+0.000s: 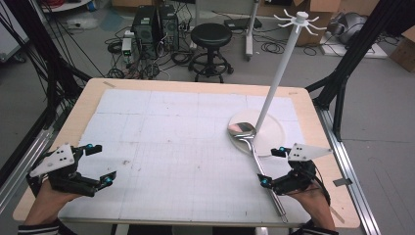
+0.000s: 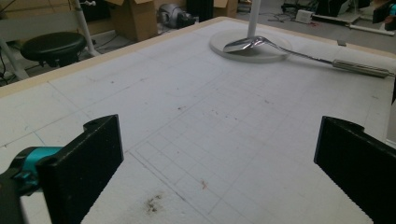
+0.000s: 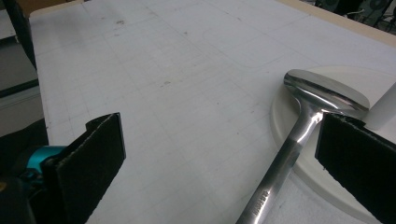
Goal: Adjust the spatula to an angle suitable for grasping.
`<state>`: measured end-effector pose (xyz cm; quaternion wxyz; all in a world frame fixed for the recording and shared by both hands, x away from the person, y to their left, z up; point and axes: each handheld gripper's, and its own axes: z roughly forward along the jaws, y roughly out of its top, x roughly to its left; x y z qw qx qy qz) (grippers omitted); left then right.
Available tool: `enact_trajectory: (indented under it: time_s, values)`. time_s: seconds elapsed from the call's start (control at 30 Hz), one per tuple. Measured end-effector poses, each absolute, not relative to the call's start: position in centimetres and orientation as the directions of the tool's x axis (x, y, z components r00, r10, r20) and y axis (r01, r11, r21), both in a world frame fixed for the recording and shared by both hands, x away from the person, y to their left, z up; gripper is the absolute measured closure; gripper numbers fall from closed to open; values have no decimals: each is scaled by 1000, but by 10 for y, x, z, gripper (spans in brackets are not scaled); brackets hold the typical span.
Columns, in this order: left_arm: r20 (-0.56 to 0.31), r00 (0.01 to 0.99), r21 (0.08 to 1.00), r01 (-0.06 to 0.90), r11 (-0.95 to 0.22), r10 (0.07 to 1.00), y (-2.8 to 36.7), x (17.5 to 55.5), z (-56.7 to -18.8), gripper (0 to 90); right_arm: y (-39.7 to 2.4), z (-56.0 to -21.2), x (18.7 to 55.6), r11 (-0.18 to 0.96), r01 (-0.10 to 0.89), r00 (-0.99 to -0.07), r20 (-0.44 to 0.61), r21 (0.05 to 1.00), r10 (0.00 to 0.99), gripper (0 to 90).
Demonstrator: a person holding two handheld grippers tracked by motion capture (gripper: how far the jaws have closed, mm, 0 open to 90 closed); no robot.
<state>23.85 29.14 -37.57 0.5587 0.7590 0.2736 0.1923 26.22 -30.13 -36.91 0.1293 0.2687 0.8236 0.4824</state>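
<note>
Lying across the right part of the surface [image 1: 195, 88], the ladle [image 1: 254, 152] rests its shiny bowl on the rim of the stand base [image 1: 274, 132] and runs its long handle back toward the near edge. The right gripper [image 1: 273, 167] hovers over that handle with its jaws spread wide; in the right gripper view the handle [image 3: 275, 177] passes between the two black jaws without either pad touching it, and nothing is held. The white pole [image 1: 279, 73] rises tilted from the round base to a hooked top [image 1: 299, 19]. The left gripper [image 1: 95, 164] sits well apart at the near left corner of the surface, its jaws also wide open and empty, above the bare gridded mat [image 2: 196, 121]. In the left gripper view the ladle shows far off, bowl on the base [image 2: 250, 46]. A black stool [image 1: 210, 36] stands on the floor beyond the surface.
</note>
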Motion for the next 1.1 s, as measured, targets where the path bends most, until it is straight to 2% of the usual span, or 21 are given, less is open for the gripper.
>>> enact_trajectory:
  time_s: [0.6,1.1]
  values:
    - [-18,766,951,211,-225,643,293,244,-378,18,-306,-368,260,379,301,-833,48,875,552,7]
    - [-19,780,953,203,-224,625,289,244,-377,18,-315,-356,254,372,282,-801,4,885,598,7]
